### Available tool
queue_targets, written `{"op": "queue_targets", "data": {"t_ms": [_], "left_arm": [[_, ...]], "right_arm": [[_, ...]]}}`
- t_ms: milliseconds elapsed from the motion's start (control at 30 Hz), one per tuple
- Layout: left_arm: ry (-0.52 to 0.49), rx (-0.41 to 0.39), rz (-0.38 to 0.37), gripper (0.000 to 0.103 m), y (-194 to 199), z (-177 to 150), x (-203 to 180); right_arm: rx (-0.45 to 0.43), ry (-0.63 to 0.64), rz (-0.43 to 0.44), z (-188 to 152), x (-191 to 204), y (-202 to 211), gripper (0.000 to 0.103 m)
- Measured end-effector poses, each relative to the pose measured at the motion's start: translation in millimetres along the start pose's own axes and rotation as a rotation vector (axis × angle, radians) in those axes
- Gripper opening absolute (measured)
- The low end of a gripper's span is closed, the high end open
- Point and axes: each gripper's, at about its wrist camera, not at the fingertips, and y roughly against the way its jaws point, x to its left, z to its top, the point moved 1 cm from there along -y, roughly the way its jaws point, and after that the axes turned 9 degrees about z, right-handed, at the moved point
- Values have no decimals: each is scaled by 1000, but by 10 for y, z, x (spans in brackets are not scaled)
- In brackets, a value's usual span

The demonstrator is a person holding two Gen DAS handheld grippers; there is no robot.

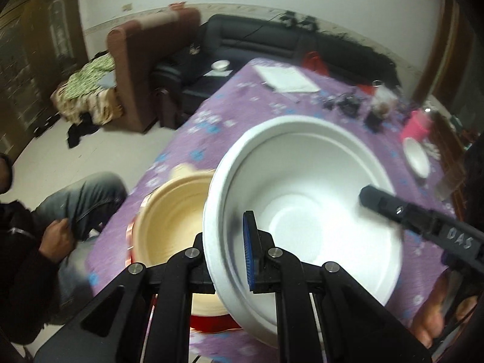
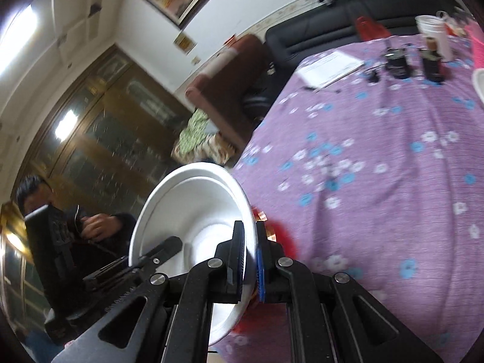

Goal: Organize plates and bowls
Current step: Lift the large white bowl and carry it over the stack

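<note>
A white foam bowl (image 1: 302,181) is held tilted above the purple flowered tablecloth (image 1: 211,121). My left gripper (image 1: 230,251) is shut on its near rim, one finger inside and one outside. My right gripper (image 2: 249,260) is shut on the opposite rim of the same white bowl (image 2: 193,205); its finger (image 1: 393,205) reaches into the bowl in the left wrist view. A cream bowl (image 1: 175,217) sits just left of and below the white bowl, on something red (image 1: 211,322) at the table's near edge. A small white dish (image 1: 417,157) lies far right.
A seated person (image 1: 45,227) is close to the table's left edge. White papers (image 1: 287,78), small dark gadgets (image 1: 348,103), a pink container (image 1: 416,124) and a white cup (image 2: 432,33) stand at the table's far side. A black sofa (image 1: 272,39) is behind.
</note>
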Motion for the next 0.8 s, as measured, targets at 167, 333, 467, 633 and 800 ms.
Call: {"op": "queue_targets", "data": {"t_ms": [167, 333, 467, 633, 800], "left_arm": [[30, 26, 38, 10, -73, -74, 223], [44, 16, 31, 10, -19, -59, 370], [35, 19, 61, 10, -69, -60, 430], [28, 90, 77, 11, -341, -149, 487], [21, 108, 71, 11, -423, -177, 476]], "right_arm": [[54, 50, -9, -84, 222, -327, 6], [78, 76, 6, -114, 359, -476, 6], [91, 93, 11, -88, 415, -570, 6], [116, 109, -18, -142, 370, -779, 6], [131, 115, -33, -229, 268, -953, 6]]}}
